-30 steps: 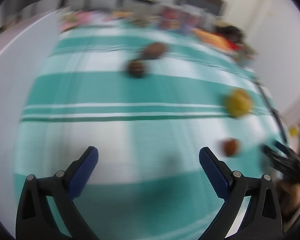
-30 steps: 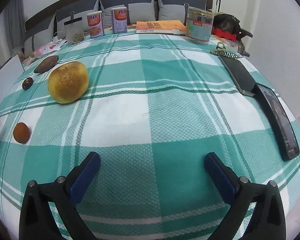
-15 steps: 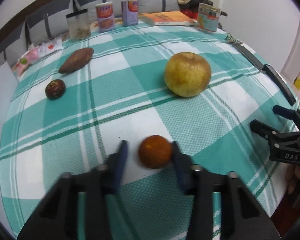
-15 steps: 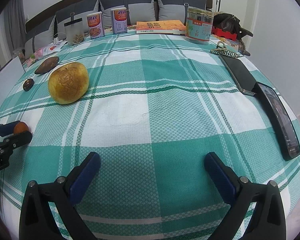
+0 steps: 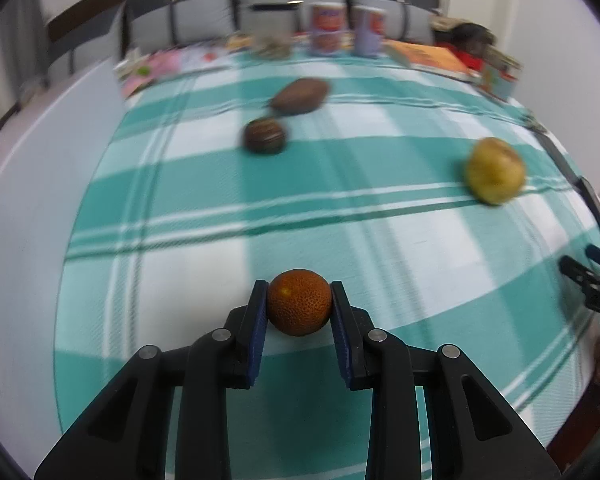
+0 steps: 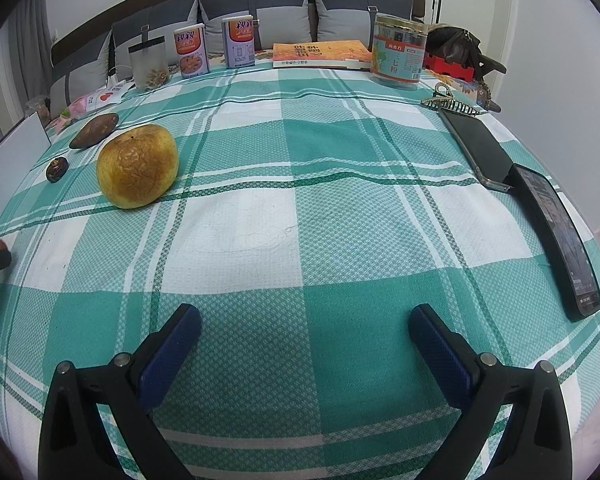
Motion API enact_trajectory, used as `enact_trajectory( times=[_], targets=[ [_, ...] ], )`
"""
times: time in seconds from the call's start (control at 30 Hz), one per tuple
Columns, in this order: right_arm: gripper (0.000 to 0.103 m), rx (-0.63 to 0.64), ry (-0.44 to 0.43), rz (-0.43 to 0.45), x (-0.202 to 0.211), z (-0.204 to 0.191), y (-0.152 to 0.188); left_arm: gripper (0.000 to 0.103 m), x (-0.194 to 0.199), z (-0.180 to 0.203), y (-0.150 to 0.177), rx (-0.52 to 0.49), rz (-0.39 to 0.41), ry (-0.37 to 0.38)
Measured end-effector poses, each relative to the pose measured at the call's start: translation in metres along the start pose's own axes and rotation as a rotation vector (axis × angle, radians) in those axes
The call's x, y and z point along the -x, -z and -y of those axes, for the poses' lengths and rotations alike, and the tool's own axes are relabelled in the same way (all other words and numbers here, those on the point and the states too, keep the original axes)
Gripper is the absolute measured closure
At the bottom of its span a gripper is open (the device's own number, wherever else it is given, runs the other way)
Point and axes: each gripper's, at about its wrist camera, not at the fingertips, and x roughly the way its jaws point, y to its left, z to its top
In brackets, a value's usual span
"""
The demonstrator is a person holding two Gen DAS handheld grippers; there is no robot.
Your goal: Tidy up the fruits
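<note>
In the left wrist view, at six o'clock, the left gripper (image 5: 299,307) now has its jaws closed on the small orange fruit (image 5: 299,302), a blue pad pressed to each side; a second ago those jaws stood wide over bare cloth, and half a second ago they were just flanking the fruit. The fruit seems to sit just at or above the checked tabletop (image 5: 380,216); I cannot tell whether it is lifted. At twelve o'clock lie the dark round fruit (image 5: 265,135) and the brown oblong fruit (image 5: 300,96), close together; the yellow pear (image 5: 495,170) sits at two o'clock.

In the right wrist view, the right gripper (image 6: 304,354) has kept its place, jaws wide open and holding nothing. The pear is at ten o'clock, and the held fruit peeks in at nine.

With the grasp made, the carry to the other fruits probably comes next.
</note>
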Motion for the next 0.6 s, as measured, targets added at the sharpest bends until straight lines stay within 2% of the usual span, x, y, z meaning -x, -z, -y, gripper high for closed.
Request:
enact_trajectory(
  times=[0.07, 0.1, 0.13, 0.2, 0.43, 0.6],
  targets=[
    [0.0, 0.0, 0.0, 0.0, 0.0, 0.0, 0.0, 0.069, -0.004, -0.008, 0.004, 0.016, 0.0, -0.009],
    [0.0, 0.0, 0.0, 0.0, 0.0, 0.0, 0.0, 0.061, -0.003, -0.01, 0.005, 0.016, 0.015, -0.013],
    [0.0, 0.0, 0.0, 0.0, 0.0, 0.0, 0.0, 0.04, -0.004, -0.009, 0.006, 0.01, 0.018, -0.037],
    [0.0, 0.0, 0.0, 0.0, 0.0, 0.0, 0.0, 0.015, -0.006, -0.009, 0.006, 0.004, 0.023, -0.075],
    [0.0, 0.001, 0.0, 0.0, 0.0, 0.0, 0.0, 0.004, -0.014, -0.021, 0.009, 0.056, 0.001, -0.067],
    [0.0, 0.0, 0.0, 0.001, 0.0, 0.0, 0.0, 0.003, -0.013, -0.02, 0.01, 0.054, 0.003, -0.068]
  ],
)
